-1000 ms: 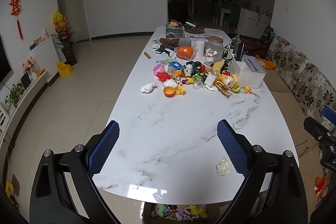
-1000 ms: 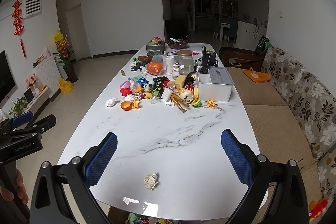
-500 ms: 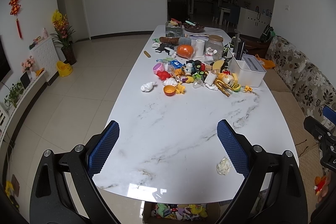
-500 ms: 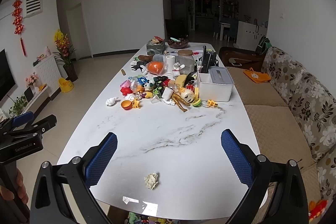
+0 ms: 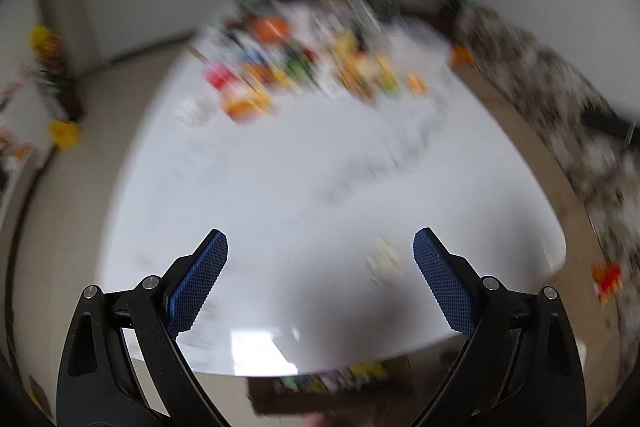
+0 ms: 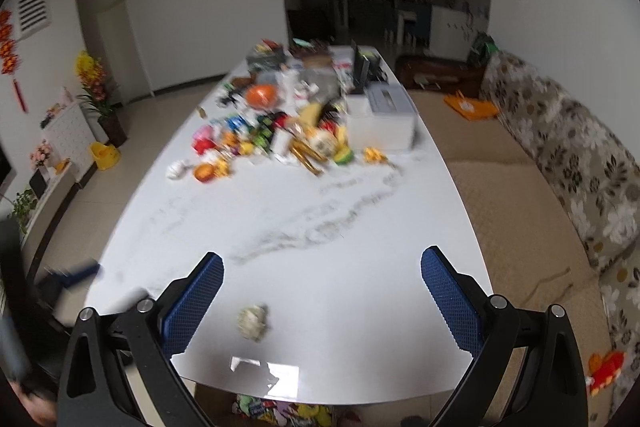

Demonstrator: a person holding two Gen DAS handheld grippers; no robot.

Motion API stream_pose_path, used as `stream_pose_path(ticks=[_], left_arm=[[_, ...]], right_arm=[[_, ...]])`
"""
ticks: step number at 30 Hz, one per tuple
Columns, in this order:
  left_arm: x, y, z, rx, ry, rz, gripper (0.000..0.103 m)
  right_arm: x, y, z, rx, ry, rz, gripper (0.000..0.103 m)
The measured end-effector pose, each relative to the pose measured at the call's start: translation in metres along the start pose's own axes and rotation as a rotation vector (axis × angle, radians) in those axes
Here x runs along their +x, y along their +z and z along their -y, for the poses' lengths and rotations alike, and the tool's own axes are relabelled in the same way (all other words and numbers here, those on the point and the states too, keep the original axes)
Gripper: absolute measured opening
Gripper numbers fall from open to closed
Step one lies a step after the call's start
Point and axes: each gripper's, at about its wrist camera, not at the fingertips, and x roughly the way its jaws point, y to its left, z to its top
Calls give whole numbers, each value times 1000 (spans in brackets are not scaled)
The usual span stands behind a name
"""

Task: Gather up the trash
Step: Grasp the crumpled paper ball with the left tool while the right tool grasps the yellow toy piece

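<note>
A small crumpled wad of off-white paper [image 6: 253, 321] lies on the near end of a white marble-veined table [image 6: 360, 287]. It is lumpy, with grey creases. Under the right tongs [image 6: 322, 267] it sits between the 2 blue pads, close to the left pad [image 6: 192, 307]. Under the left tongs [image 5: 320, 243] the blurred wad [image 5: 384, 261] lies just inside the right pad [image 5: 442, 285]. Both tongs are spread wide and hold nothing. A heap of colourful toys [image 6: 272, 135] lies far ahead of both. No writing is readable.
</note>
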Motion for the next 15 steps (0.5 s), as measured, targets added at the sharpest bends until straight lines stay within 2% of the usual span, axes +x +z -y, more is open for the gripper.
stream_pose_path(ticks=[1, 2, 3, 5, 6, 10, 11, 12, 14, 15], left_arm=[[23, -7, 8, 1, -55, -52, 92], [36, -11, 11, -1, -69, -76, 91], [59, -17, 19, -3, -67, -123, 83], [84, -20, 24, -6, -67, -161, 72], [100, -22, 25, -10, -48, -191, 69], [134, -19, 31, -49, -42, -241, 69], [137, -19, 32, -46, -40, -241, 66], [145, -17, 36, -37, -37, -248, 51], [144, -17, 44, -3, 3, -219, 37], [145, -16, 47, 5, -5, -217, 37]], right_arm=[[4, -3, 6, 9, -5, -13, 98], [9, -5, 13, 17, -11, -27, 98], [13, -7, 20, 22, -16, -41, 98], [21, -11, 31, 20, -23, -64, 98], [27, -13, 36, 16, -28, -77, 98], [50, -19, 55, 5, -18, -127, 98], [57, -19, 59, 0, -12, -137, 98], [64, -19, 61, -5, -6, -147, 98], [85, -16, 66, -22, 15, -163, 98], [95, -13, 68, -30, 34, -165, 98]])
